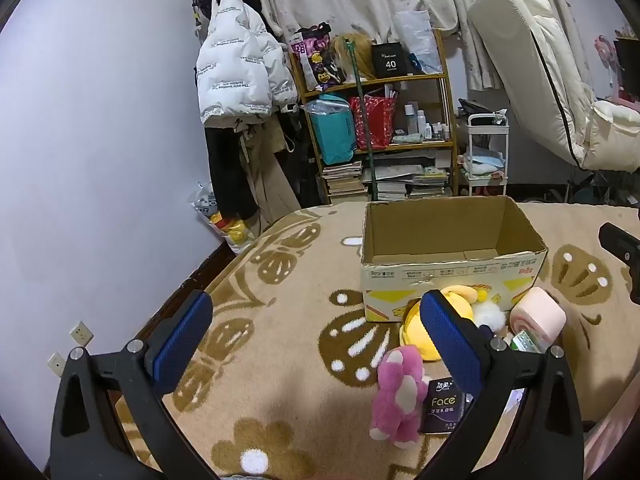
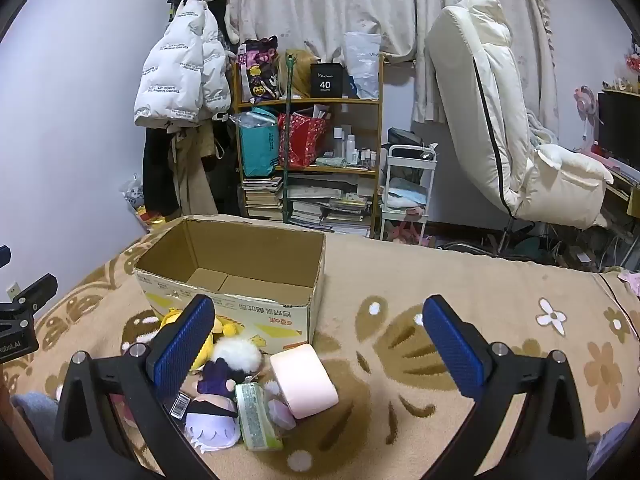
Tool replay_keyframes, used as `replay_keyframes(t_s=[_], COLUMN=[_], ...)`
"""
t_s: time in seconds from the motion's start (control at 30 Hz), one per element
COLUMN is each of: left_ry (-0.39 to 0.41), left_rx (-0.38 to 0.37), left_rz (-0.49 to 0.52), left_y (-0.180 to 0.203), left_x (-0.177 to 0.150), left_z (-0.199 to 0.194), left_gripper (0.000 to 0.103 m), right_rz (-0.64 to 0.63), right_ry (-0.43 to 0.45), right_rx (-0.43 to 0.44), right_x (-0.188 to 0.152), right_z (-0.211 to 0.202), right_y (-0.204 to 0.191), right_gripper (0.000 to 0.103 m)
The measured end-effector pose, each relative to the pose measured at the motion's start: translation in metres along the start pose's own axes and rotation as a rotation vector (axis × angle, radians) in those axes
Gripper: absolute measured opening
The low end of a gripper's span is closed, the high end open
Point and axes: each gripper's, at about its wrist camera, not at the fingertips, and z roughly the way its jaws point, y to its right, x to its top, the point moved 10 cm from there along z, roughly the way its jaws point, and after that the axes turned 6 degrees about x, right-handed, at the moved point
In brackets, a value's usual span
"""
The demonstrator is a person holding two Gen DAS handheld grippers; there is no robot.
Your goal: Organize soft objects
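An open, empty cardboard box (image 1: 452, 272) stands on the patterned beige blanket (image 1: 288, 360); it also shows in the right wrist view (image 2: 240, 280). In front of it lie a pink plush bear (image 1: 398, 394), a yellow plush (image 1: 416, 328), a white fluffy ball (image 2: 238, 354), a pink roll-cake cushion (image 2: 306, 380), a purple-haired doll (image 2: 212, 412), a green tissue pack (image 2: 256, 416) and a dark "Face" tissue pack (image 1: 442, 406). My left gripper (image 1: 316, 340) is open and empty, left of the pile. My right gripper (image 2: 318, 344) is open and empty above the pile.
Behind the bed stand a crowded wooden shelf (image 2: 312, 152), a white puffer jacket (image 1: 240, 68) on the wall, a small white cart (image 2: 408, 192) and a cream recliner (image 2: 512, 128). The bed's left edge (image 1: 208, 264) drops toward the lilac wall.
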Motion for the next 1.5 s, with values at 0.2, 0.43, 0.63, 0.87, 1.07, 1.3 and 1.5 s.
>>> replay_keyframes(t_s=[0.2, 0.43, 0.63, 0.87, 1.07, 1.3, 1.5], left_ry=[0.0, -0.002, -0.002, 0.0, 0.002, 0.001, -0.002], left_rx=[-0.004, 0.0, -0.001, -0.004, -0.006, -0.007, -0.007], left_rz=[-0.006, -0.008, -0.011, -0.011, -0.013, -0.012, -0.012], left_y=[0.0008, 0.0009, 0.0023, 0.0026, 0.0008, 0.0004, -0.0033], left_x=[0.0003, 0.0022, -0.0004, 0.001, -0.0015, -0.0016, -0.0032], left_z=[0.0, -0.0008, -0.0029, -0.0027, -0.0033, -0.0026, 0.0008], left_gripper=[0.102, 0.102, 0.102, 0.102, 0.102, 0.102, 0.102], right_rz=[0.005, -0.005, -0.003, -0.001, 0.0, 0.001, 0.001], right_ry=[0.0, -0.005, -0.005, -0.006, -0.006, -0.007, -0.006], right_rx=[0.0, -0.004, -0.003, -0.002, -0.001, -0.001, 0.0], right_x=[0.0006, 0.0, -0.0003, -0.0006, -0.0007, -0.0008, -0.0009], right_z=[-0.0017, 0.0, 0.0004, 0.0008, 0.0009, 0.0011, 0.0008], right_y=[0.0021, 0.0004, 0.0005, 0.0004, 0.0005, 0.0005, 0.0003], right_gripper=[0.103, 0.103, 0.103, 0.103, 0.103, 0.103, 0.103])
